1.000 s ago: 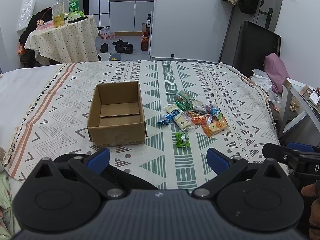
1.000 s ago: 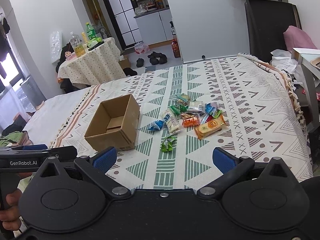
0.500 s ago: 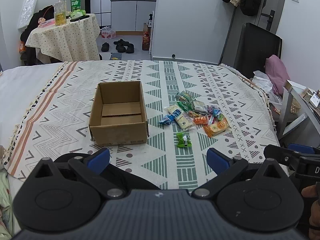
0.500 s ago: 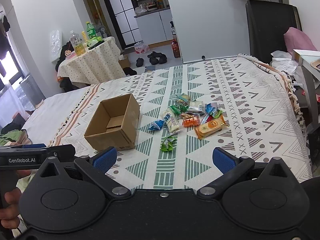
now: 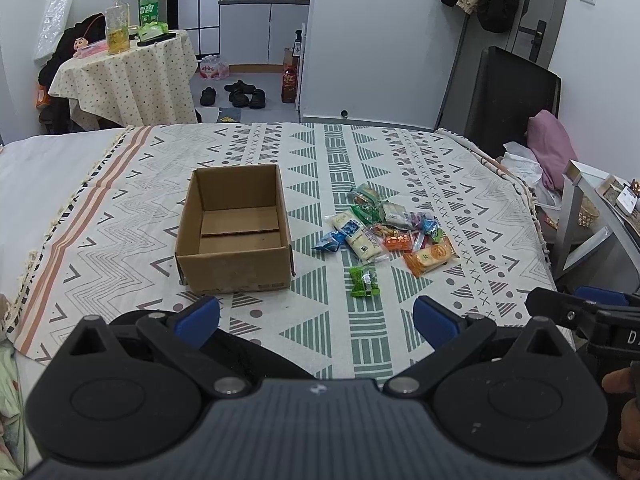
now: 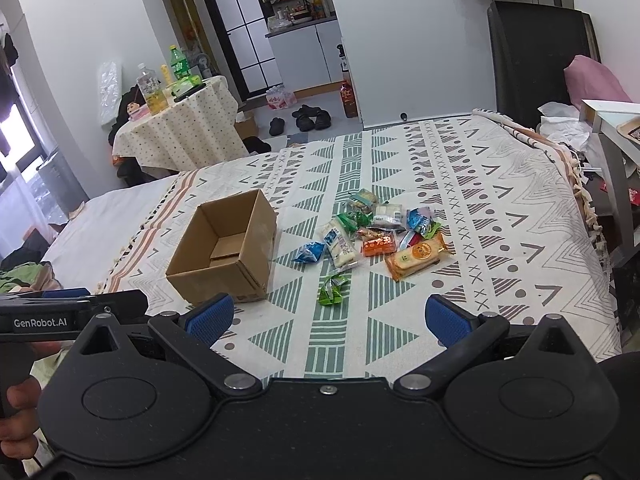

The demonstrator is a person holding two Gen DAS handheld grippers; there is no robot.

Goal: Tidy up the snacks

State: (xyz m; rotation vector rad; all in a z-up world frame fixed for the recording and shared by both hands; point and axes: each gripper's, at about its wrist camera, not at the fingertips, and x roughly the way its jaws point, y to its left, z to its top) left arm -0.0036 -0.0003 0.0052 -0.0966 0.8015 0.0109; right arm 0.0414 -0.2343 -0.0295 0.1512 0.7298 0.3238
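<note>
An open, empty cardboard box (image 5: 236,232) (image 6: 228,248) stands on the patterned bedspread. To its right lies a pile of snack packets (image 5: 386,228) (image 6: 376,228), among them an orange packet (image 5: 430,257) (image 6: 416,257) and a small blue one (image 5: 330,241) (image 6: 310,252). A green packet (image 5: 364,282) (image 6: 331,289) lies alone nearer to me. My left gripper (image 5: 316,320) hovers open over the near edge of the bed, holding nothing. My right gripper (image 6: 328,318) is open too, also short of the snacks.
The bedspread (image 5: 360,152) covers a bed whose right edge drops beside a metal stand (image 5: 576,216). A round table with bottles (image 5: 124,64) and shoes (image 5: 240,94) sit beyond the far edge. A hand holds each gripper's handle.
Both views have shifted only slightly; the left one has drawn back a little and risen. The snacks and box have not moved, and both grippers have stayed open.
</note>
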